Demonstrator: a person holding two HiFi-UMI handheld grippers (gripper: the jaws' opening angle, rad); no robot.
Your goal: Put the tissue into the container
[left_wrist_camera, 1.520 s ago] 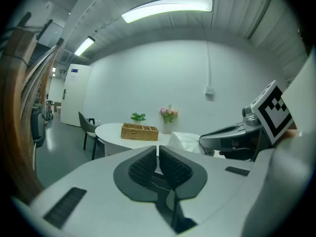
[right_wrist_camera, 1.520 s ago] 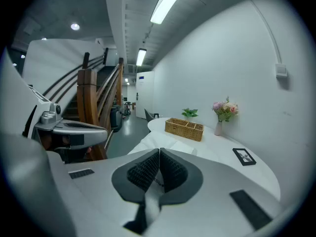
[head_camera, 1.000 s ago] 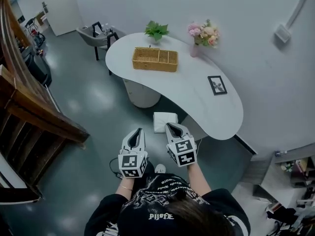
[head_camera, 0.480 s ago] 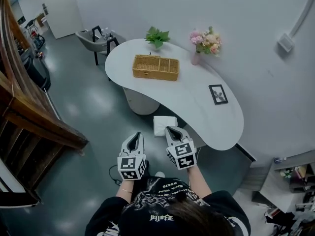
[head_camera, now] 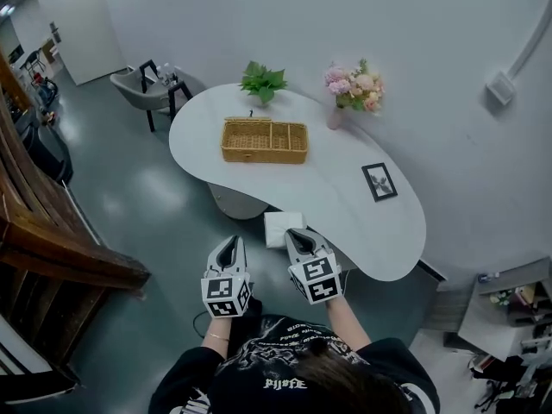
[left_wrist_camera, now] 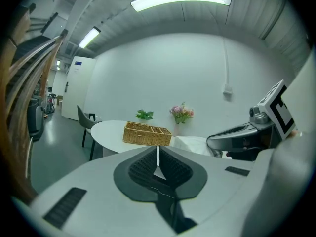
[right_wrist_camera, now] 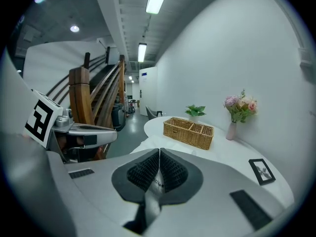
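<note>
Head view: tissue sits on near table edge, lower centre of frame, well short of wicker container at upper centre. Left gripper and right gripper hover just below tissue, fingers closed on nothing. Looks like pre-grab lineup, imo.

The table and the tissue are being shown in white, the basket in woven golden tan. The flowers are being seen in pink, the plant in green, the picture frame in black. Black-and-white square markers are being displayed on the left gripper and right gripper.
</note>
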